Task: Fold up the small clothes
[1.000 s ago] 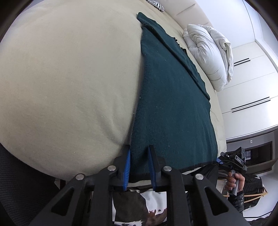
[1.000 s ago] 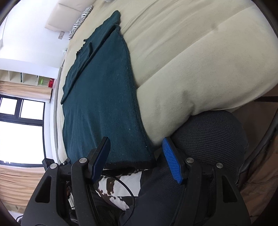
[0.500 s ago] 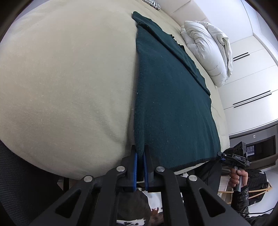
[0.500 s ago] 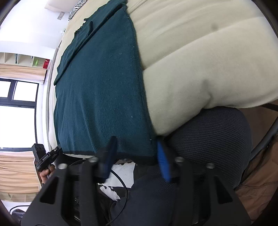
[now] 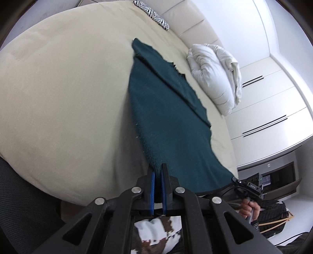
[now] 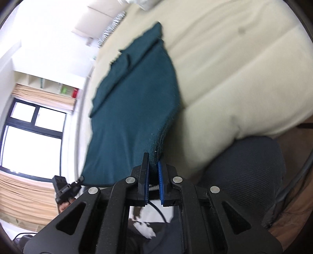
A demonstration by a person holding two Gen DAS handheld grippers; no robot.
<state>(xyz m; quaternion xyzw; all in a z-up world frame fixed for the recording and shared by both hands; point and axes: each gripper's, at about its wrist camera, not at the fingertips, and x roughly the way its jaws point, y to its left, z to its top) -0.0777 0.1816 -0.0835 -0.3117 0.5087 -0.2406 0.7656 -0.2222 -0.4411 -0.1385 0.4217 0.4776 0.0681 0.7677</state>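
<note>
My left tongs (image 5: 158,172) pinch one near corner of the dark green cloth (image 5: 168,121), and my right tongs (image 6: 154,162), whose jaws have just closed, pinch the other near corner. The cloth stretches away ahead of both tongs across the cream bed (image 5: 68,93), its near edge lifted.

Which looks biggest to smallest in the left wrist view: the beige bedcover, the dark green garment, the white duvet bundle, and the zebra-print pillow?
Largest to smallest as they look in this view:
1. beige bedcover
2. dark green garment
3. white duvet bundle
4. zebra-print pillow
The pillow lies farthest from the camera, so its true size is unsure.
</note>
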